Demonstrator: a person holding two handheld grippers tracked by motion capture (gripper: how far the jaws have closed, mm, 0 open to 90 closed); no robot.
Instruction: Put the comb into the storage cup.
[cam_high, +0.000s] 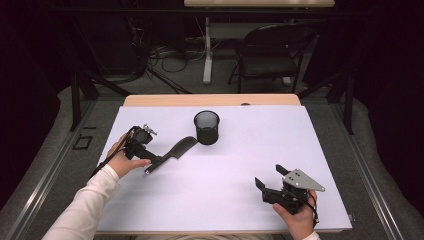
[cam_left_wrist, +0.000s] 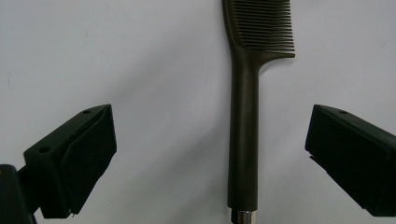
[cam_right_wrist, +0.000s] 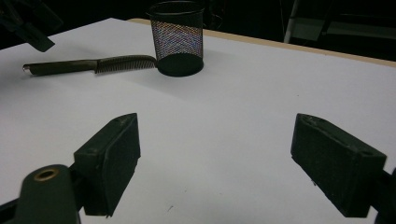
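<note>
Since the dark plastic comb lies flat at seven o'clock of the black mesh cup, the left gripper is held over its handle, jaws spread for grasping; the right gripper is kept idle, jaws spread

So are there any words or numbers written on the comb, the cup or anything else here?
None can be read.
The comb is plain dark, with a bare silver tip on its handle.
The black mesh cup has no label.
The white table cover carries no print.
The left gripper and right gripper have plain black jaws, both wide open.
</note>
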